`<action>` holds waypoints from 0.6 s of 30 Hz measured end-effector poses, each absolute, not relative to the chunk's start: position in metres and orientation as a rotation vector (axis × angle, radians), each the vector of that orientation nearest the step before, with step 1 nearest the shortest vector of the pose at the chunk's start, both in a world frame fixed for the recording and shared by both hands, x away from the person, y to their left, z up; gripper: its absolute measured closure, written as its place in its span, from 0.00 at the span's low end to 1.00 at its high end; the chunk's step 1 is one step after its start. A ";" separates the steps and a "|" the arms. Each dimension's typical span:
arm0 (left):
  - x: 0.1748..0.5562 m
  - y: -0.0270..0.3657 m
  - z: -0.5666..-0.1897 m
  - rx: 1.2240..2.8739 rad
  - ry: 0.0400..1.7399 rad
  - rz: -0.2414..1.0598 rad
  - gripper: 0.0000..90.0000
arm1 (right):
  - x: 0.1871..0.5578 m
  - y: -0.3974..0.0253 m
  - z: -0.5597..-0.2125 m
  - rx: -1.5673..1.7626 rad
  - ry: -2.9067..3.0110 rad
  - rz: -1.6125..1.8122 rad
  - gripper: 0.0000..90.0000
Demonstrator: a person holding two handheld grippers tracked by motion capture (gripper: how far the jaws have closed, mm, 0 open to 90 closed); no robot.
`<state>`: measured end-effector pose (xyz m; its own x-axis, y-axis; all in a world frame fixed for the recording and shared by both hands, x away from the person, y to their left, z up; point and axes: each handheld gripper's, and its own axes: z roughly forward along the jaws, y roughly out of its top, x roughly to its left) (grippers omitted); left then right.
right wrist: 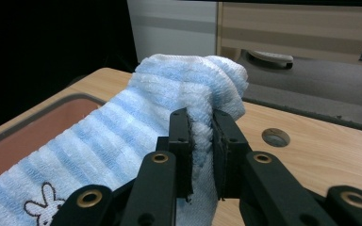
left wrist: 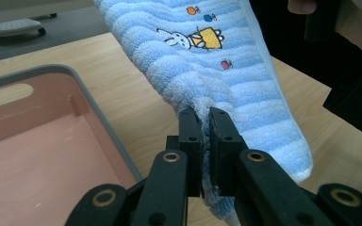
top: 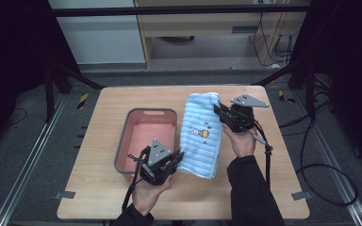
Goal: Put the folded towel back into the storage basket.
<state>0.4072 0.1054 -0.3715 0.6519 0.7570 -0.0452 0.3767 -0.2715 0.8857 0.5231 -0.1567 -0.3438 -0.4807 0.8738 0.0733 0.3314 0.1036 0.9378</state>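
Left tongs and right tongs each pinching opposite ends of blue striped towel, beside pink bin

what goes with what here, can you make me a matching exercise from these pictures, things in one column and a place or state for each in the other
Things:
1. towel
2. basket
3. left gripper
4. right gripper

Places or states:
A. shut on the towel's far end
B. pink inside, grey rim, nothing in it
C. blue striped, with a rabbit picture
D. shut on the towel's near end, beside the basket

Pairs: 1-C, 2-B, 3-D, 4-A
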 end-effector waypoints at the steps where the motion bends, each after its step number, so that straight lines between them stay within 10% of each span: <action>1: 0.407 0.108 -0.370 1.878 0.901 0.486 0.94 | 0.524 -0.154 -0.343 1.168 1.875 1.375 0.89; 18: 0.409 0.149 -0.355 1.849 0.939 0.532 0.94 | 0.538 -0.109 -0.332 1.123 1.896 1.399 0.89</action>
